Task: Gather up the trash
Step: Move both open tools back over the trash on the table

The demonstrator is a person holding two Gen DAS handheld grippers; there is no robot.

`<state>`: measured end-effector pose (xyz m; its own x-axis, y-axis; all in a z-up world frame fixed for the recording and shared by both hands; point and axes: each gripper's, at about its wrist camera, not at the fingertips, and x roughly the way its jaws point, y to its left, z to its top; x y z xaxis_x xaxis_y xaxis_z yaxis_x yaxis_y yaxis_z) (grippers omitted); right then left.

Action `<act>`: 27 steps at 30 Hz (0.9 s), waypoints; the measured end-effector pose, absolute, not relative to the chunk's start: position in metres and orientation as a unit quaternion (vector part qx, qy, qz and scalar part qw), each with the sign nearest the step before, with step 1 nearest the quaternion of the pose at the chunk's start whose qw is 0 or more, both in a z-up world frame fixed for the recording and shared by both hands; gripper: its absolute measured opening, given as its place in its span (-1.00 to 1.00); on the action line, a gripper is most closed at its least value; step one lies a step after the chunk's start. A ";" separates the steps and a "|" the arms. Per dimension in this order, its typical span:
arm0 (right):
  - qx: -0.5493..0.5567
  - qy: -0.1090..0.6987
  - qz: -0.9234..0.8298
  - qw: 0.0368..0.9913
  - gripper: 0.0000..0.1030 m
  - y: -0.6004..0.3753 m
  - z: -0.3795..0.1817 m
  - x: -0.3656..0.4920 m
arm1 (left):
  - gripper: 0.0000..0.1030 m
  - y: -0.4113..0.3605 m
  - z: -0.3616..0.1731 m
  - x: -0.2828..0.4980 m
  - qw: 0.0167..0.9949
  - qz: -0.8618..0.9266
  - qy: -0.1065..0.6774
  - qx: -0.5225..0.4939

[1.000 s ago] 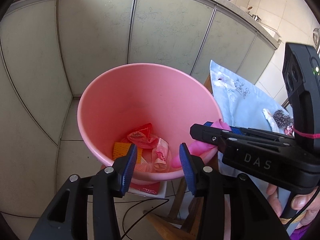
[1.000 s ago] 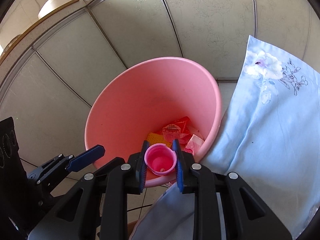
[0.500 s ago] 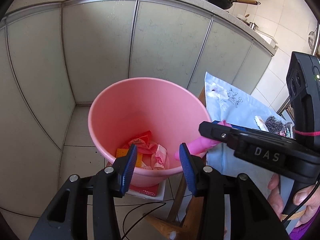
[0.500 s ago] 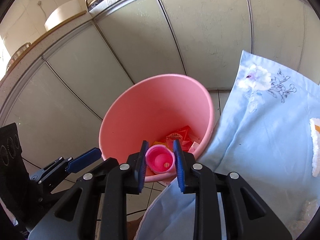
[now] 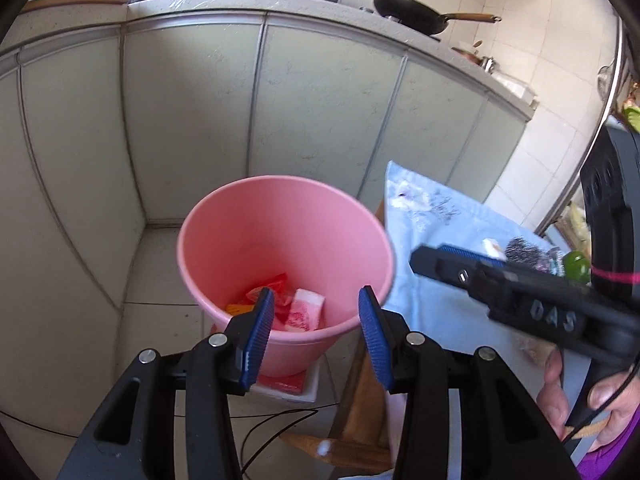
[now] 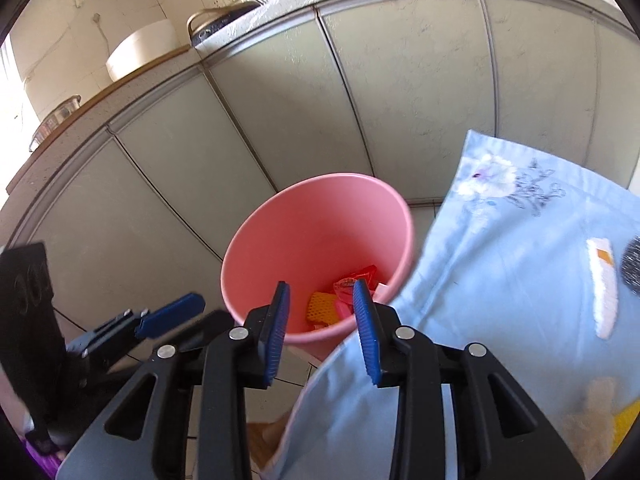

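Right tool (image 6: 322,314), jaws just opened and empty, hovers beside pink bin (image 6: 256,248); remaining trash (image 6: 602,292) lies rightward on table cloth (image 6: 520,264), nearer this hand. Left tool (image 5: 316,334) apart, empty.

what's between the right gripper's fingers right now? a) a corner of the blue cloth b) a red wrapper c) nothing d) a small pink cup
c, the right gripper has an empty gap between its fingers, through which only the pink bucket and the wrappers at its bottom show; its jaws have just been opening.
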<state>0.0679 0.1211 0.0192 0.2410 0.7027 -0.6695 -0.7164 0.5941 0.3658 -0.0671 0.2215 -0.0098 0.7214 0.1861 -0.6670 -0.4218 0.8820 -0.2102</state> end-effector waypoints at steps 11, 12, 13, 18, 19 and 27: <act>-0.030 0.393 0.368 0.842 -0.35 0.019 0.020 0.044 | -0.16 0.180 -0.003 -0.053 0.919 0.093 0.329 -0.196; -0.028 0.390 0.356 0.849 -0.35 0.007 0.020 0.043 | -0.16 0.173 -0.002 -0.049 0.920 0.086 0.333 -0.190; -0.027 0.389 0.349 0.852 -0.35 -0.001 0.020 0.044 | -0.16 0.165 -0.002 -0.045 0.919 0.078 0.339 -0.186; -0.014 0.380 0.297 0.876 -0.35 -0.056 0.015 0.043 | -0.16 0.127 -0.004 -0.029 0.914 0.037 0.367 -0.171; -0.008 0.380 0.282 0.881 -0.35 -0.070 0.013 0.044 | -0.16 0.121 -0.004 -0.025 0.913 0.031 0.371 -0.168; 0.054 0.390 0.225 0.891 -0.35 -0.129 -0.005 0.054 | -0.16 0.061 -0.003 0.023 0.895 -0.019 0.410 -0.175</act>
<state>0.0536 -0.1289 -0.0045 0.5937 0.4433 -0.6716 -0.3595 0.8928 0.2715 0.0228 0.0608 -0.0028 0.6631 -0.1785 -0.7270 -0.1092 0.9377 -0.3299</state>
